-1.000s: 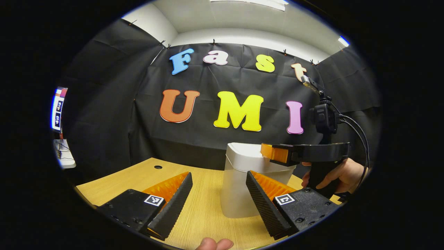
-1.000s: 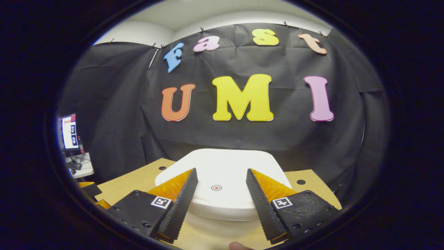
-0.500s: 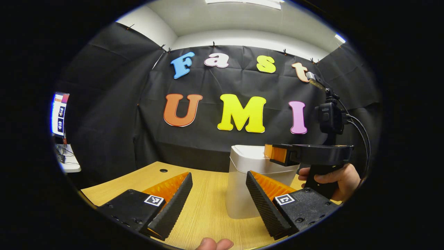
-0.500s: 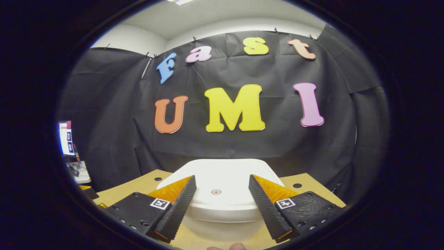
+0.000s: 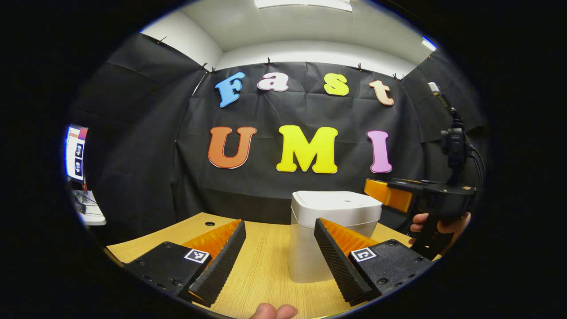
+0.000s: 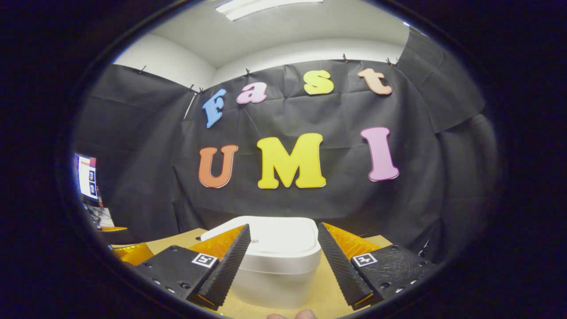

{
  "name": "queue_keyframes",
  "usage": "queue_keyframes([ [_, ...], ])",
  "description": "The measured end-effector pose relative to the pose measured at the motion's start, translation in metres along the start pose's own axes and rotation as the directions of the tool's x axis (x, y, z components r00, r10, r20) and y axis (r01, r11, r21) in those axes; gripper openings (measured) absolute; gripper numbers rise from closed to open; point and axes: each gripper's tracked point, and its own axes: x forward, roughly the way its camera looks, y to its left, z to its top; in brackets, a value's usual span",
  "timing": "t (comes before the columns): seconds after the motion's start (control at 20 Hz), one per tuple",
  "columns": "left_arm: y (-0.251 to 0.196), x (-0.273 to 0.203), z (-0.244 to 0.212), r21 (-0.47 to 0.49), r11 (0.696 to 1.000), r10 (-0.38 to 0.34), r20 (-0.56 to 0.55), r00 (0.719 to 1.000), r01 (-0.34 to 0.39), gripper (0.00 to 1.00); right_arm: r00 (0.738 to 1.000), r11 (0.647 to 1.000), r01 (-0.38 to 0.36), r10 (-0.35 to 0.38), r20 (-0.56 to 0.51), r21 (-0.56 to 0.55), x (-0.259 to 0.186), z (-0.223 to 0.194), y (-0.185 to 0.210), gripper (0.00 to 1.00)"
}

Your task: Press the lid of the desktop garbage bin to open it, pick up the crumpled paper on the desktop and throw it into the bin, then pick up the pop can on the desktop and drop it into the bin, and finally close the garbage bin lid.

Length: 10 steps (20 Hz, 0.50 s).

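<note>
The white desktop bin stands lid-down just ahead of the right gripper, whose jaws are spread and hold nothing. Its lid is judged best pressed squarely (near the small red mark). The left gripper is likewise held released.

Garbage bin before me: off-white body, plain. Its lid brighter white, with small red dot mark. Desktop light yellow-brown, fine wood grain lines, one dark round hole. My claw bodies black, each with small black-and-white square marker. Booth wall black cloth; ceiling white.
</note>
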Motion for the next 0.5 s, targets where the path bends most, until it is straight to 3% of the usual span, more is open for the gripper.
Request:
queue_keyframes([
  [0.5, -0.022, -0.009, 0.001, 0.026, 1.000, 0.001, 0.030, 1.000, -0.002, 1.00, 0.994, 0.996, 0.088, -0.086, 0.065, -0.029, -0.072, -0.025, -0.057, 0.95],
])
